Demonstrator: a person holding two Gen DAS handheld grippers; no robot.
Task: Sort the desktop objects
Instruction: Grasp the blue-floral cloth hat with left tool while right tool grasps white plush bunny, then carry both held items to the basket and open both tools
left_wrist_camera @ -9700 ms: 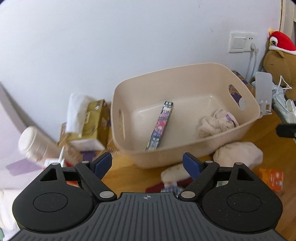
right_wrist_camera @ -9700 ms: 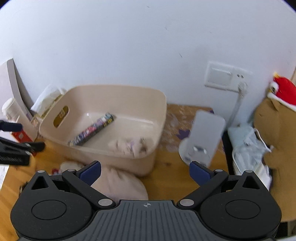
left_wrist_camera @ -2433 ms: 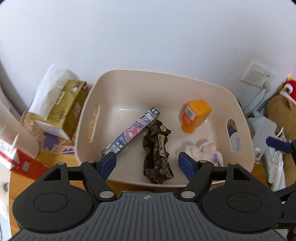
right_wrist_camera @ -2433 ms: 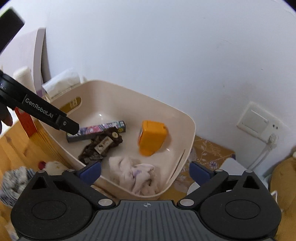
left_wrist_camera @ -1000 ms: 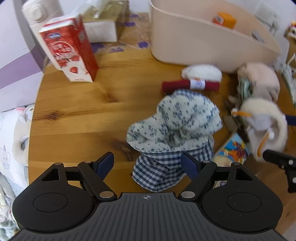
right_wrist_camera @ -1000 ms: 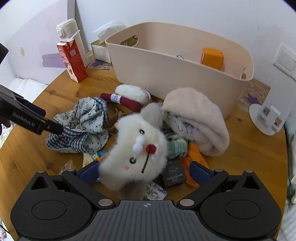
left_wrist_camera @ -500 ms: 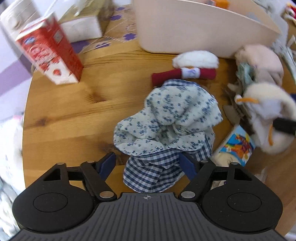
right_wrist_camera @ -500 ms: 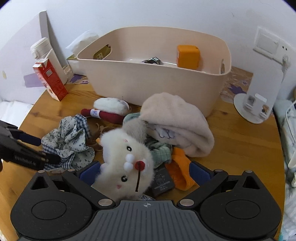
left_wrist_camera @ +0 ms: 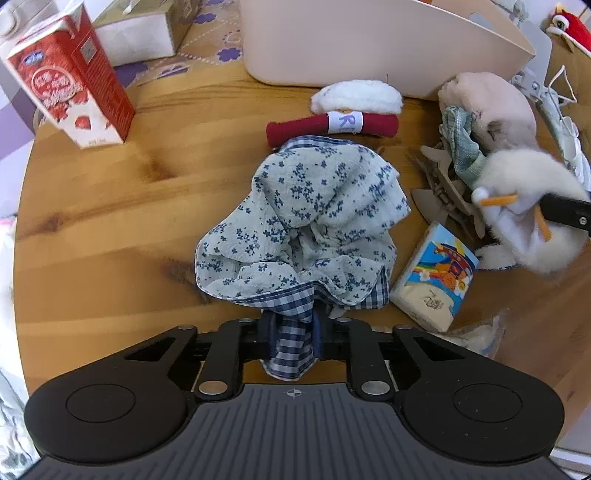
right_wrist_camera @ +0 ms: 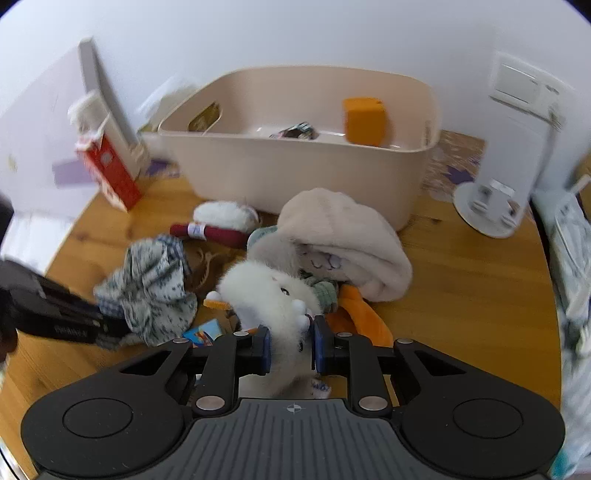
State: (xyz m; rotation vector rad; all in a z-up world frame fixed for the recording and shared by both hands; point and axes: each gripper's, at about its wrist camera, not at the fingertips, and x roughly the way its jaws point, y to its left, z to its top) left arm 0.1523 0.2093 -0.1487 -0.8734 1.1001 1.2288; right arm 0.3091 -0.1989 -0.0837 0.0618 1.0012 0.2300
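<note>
My left gripper (left_wrist_camera: 291, 339) is shut on the checked edge of a blue floral cloth (left_wrist_camera: 306, 221) that lies bunched on the wooden table (left_wrist_camera: 110, 206). My right gripper (right_wrist_camera: 291, 349) is shut on a white plush toy (right_wrist_camera: 269, 291) at the front of a pile. The toy also shows in the left wrist view (left_wrist_camera: 532, 214), the cloth in the right wrist view (right_wrist_camera: 151, 288). The beige bin (right_wrist_camera: 295, 170) stands behind, holding an orange box (right_wrist_camera: 365, 120) and a dark item (right_wrist_camera: 295, 132).
A red roll (left_wrist_camera: 332, 125), a white fluffy pad (left_wrist_camera: 356, 98), a pink fleece bundle (right_wrist_camera: 343, 240), an orange cloth (right_wrist_camera: 354, 317) and a tissue pack (left_wrist_camera: 432, 280) lie on the table. A red milk carton (left_wrist_camera: 70, 77) and a tissue box (left_wrist_camera: 136, 33) stand at left, a white stand (right_wrist_camera: 495, 206) at right.
Both grippers have closed: the left onto the floral cloth's checked edge, the right onto the white plush toy. Half a second ago both were open over them.
</note>
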